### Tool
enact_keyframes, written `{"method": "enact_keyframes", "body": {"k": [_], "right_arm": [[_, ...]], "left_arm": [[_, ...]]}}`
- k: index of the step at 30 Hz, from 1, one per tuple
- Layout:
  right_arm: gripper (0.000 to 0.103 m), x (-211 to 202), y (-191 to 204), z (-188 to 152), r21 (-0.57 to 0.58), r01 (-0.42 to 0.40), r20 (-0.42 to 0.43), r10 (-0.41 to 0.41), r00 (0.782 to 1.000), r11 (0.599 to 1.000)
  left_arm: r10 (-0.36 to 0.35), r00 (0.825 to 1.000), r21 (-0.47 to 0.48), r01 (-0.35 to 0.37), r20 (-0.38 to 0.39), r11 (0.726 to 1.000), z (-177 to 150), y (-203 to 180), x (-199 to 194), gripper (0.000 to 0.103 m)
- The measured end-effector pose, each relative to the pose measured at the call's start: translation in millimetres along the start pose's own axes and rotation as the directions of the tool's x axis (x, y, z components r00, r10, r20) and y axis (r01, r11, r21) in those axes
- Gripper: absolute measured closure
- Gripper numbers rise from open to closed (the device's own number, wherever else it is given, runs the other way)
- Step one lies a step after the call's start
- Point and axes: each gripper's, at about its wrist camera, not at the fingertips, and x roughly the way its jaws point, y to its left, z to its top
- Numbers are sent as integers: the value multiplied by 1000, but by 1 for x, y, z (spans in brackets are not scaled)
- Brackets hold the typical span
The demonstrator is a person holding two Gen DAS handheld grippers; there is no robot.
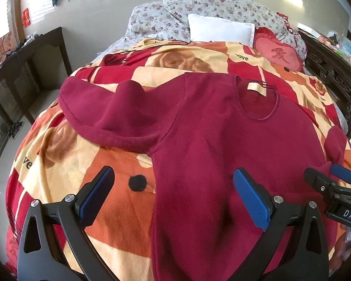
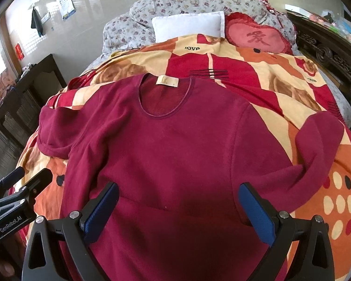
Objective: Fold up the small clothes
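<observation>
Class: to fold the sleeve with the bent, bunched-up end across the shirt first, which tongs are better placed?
Probably the left tongs: open, straddling the shirt edge just below that sleeve. The right tongs hover over the shirt's middle.

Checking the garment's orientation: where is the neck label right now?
In the right wrist view the cream neck label sits top-centre inside the maroon shirt's collar, on the far side toward the white pillow.

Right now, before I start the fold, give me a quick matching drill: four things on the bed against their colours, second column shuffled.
Things:
1. shirt
2. neck label
3. rectangular pillow
4. heart cushion

Colours:
A. white
B. pink with a red frill
C. dark red
D. cream

Pairs: 1-C, 2-D, 3-A, 4-B
</observation>
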Motion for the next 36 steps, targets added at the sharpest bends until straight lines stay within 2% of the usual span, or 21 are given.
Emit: {"method": "enact_keyframes", "body": {"k": [21, 36], "right_arm": [[2, 31, 16, 17, -3, -19, -5, 19, 1000, 1000], [2, 49, 24, 21, 0, -27, -21, 27, 999, 1000]], "left_arm": [[35, 999, -38, -35, -20, 999, 14, 24, 30, 1], [34, 999, -38, -36, -39, 999, 16, 24, 40, 1]]}}
